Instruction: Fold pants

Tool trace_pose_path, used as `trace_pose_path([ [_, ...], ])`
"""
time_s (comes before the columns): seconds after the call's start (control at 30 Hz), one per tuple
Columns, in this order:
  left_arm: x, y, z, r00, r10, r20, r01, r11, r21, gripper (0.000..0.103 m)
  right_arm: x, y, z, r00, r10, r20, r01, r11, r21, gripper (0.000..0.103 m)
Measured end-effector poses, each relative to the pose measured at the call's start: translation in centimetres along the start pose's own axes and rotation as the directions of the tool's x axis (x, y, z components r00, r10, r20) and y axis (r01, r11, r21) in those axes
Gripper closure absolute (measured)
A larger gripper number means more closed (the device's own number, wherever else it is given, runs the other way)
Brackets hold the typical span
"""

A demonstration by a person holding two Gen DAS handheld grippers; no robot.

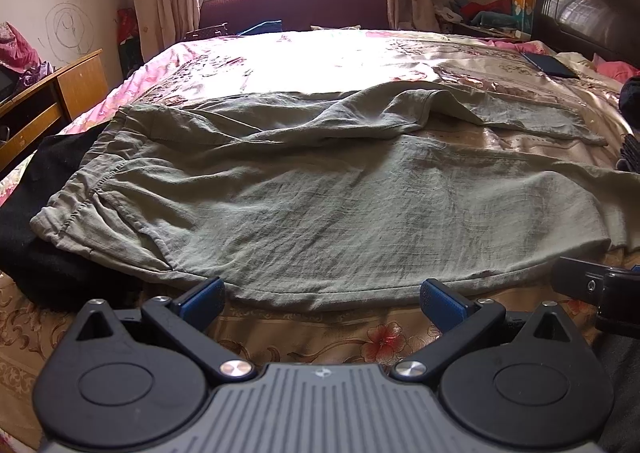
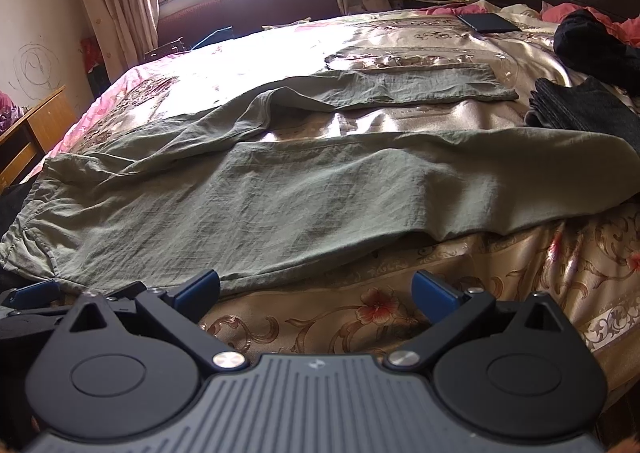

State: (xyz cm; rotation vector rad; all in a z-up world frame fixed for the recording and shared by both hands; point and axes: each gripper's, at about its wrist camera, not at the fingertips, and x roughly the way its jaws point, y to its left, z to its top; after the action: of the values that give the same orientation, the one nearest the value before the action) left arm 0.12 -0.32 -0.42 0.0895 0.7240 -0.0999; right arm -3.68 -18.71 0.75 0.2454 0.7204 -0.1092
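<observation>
black garment [image 1: 48, 237] under pants [image 1: 320, 213] waistband

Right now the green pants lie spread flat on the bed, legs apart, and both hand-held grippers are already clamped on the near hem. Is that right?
Not quite. The green pants do lie spread on the bed, legs apart, but neither gripper is clamped. The left wrist view shows the left hand-held gripper open short of the hem; the right wrist view shows the right hand-held gripper open too.
</observation>
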Motion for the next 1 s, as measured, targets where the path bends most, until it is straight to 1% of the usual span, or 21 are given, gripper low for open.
trace_pose_path([
  [0.23,-0.3,-0.9,1.0,0.998,-0.056,0.018,0.056,0.998,-0.001,0.0,0.4,-1.3,0.8,1.0,0.007,-0.02,-0.005,0.997,0.076,0.002],
  [0.4,-0.2,-1.3,1.4,0.998,-0.055,0.018,0.055,0.998,0.007,0.0,0.7,-1.9,0.8,0.999,0.012,-0.031,-0.009,0.995,0.104,0.002],
  [0.53,-0.2,-1.3,1.3,0.999,-0.042,0.017,0.042,0.999,0.011,0.0,0.9,-1.8,0.8,0.999,0.017,-0.034,-0.014,0.995,0.097,0.002],
  [0.7,-0.2,-1.5,1.4,0.999,-0.046,0.018,0.045,0.999,0.019,0.0,0.9,-1.9,0.9,0.999,0.021,-0.033,-0.018,0.994,0.107,0.002],
  [0.87,-0.3,-2.0,2.2,0.997,-0.068,0.031,0.067,0.997,0.038,0.0,0.7,-2.6,1.8,0.999,0.029,-0.025,-0.026,0.992,0.127,0.002],
  [1.0,0.0,-3.4,3.4,0.993,-0.107,0.047,0.104,0.992,0.071,0.0,-0.1,-4.4,3.5,1.0,-0.011,0.02,0.008,0.99,0.137,0.002],
])
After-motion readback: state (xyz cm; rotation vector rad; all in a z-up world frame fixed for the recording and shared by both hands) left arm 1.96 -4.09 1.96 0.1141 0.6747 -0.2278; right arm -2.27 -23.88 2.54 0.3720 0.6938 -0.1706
